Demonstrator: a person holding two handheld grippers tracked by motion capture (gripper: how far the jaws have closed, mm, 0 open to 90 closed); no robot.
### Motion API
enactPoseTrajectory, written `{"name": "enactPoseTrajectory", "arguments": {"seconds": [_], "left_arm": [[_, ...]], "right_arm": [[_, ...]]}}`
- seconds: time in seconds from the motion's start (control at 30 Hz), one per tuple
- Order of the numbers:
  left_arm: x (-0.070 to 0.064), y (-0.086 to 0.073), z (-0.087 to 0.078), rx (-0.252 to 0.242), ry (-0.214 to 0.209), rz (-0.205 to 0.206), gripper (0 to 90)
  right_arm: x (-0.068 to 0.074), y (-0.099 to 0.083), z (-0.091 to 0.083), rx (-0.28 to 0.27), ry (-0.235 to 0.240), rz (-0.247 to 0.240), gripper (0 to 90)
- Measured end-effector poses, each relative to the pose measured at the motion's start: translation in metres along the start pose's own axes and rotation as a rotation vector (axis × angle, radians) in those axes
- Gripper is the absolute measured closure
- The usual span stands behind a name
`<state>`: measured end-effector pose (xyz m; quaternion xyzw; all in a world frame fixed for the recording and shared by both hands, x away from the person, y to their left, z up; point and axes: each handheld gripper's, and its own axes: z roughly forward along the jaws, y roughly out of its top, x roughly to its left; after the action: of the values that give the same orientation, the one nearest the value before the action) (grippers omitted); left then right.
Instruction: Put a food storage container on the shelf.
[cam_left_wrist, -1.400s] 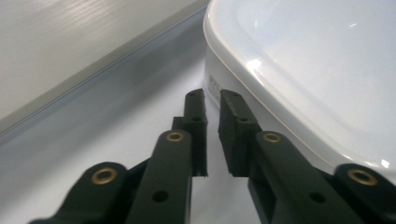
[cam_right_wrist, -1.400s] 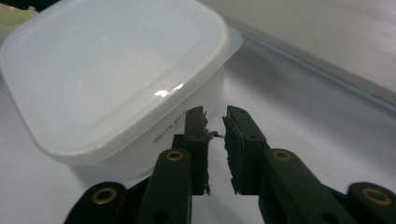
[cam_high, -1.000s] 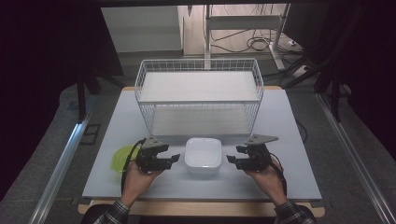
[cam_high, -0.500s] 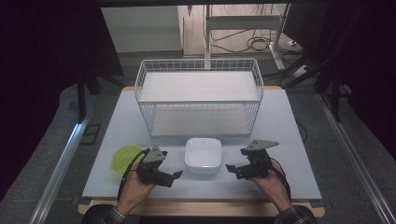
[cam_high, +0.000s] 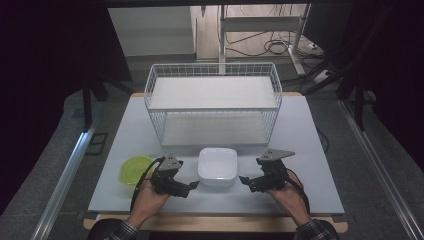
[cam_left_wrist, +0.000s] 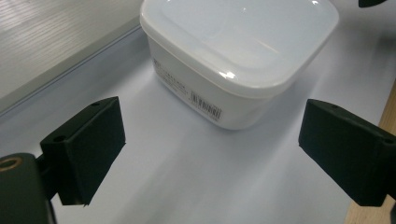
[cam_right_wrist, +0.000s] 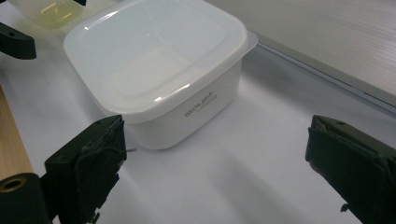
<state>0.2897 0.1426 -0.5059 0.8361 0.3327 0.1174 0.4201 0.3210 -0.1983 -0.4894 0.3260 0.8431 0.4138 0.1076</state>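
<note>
White plastic tub, square with rounded corners and lidded, sits on the near middle of the pale table, just in front of the wire basket. Left gripper at the tub's near-left corner, right gripper at its near-right; both point inward at it, close but apart from it. In the left gripper view the jaws stand wide apart, nothing between them, the tub ahead and a little to the right of their centreline. In the right gripper view the jaws are likewise spread and empty, the tub ahead and left of centre. No long axis to speak of: the tub is about as wide as deep, so either side offers the same grip. Both hands look about equally near. Tub lies between the two grippers, so a closing move from each side would meet its walls. Green lid-like dish lies at the near left, behind the left hand, well clear of the tub.
</note>
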Motion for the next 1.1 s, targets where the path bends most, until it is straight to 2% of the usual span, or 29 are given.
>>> {"name": "enactPoseTrajectory", "arguments": {"seconds": [0.2,0.3,0.43,0.53,0.6,0.7,0.8,0.93,1.03,1.07,1.1], "left_arm": [[0.003,0.009,0.002,-0.014,-0.029,0.009,4.8],[0.004,0.013,0.005,-0.009,-0.033,0.001,5.3],[0.006,0.02,0.011,-0.018,-0.041,-0.011,8.5],[0.006,0.024,0.015,-0.026,-0.019,-0.009,15.0],[0.009,0.025,0.018,-0.03,-0.031,-0.033,19.6],[0.014,0.026,0.022,-0.029,-0.041,-0.045,20.0],[0.019,0.028,0.027,-0.017,-0.08,-0.079,18.0],[0.024,0.03,0.036,-0.008,-0.152,-0.131,15.1],[0.025,0.029,0.039,-0.007,-0.192,-0.15,15.2],[0.024,0.029,0.04,-0.004,-0.211,-0.162,15.4],[0.024,0.029,0.04,-0.004,-0.211,-0.162,16.5]], "right_arm": [[0.002,0.003,0.005,0.002,0.014,0.022,3.5],[0.003,0.006,0.007,0.004,0.044,0.04,3.3],[0.006,0.013,0.011,0.017,0.049,0.032,7.0],[0.006,0.017,0.014,0.024,0.06,0.038,10.6],[0.005,0.021,0.018,0.023,0.07,0.055,13.8],[0.003,0.023,0.021,0.025,0.073,0.062,15.6],[0.002,0.025,0.027,0.032,0.08,0.068,17.3],[-0.002,0.028,0.035,0.04,0.118,0.096,21.0],[-0.003,0.029,0.038,0.044,0.138,0.114,21.8],[-0.004,0.029,0.041,0.046,0.159,0.136,22.9],[-0.004,0.029,0.041,0.046,0.159,0.136,22.9]]}}
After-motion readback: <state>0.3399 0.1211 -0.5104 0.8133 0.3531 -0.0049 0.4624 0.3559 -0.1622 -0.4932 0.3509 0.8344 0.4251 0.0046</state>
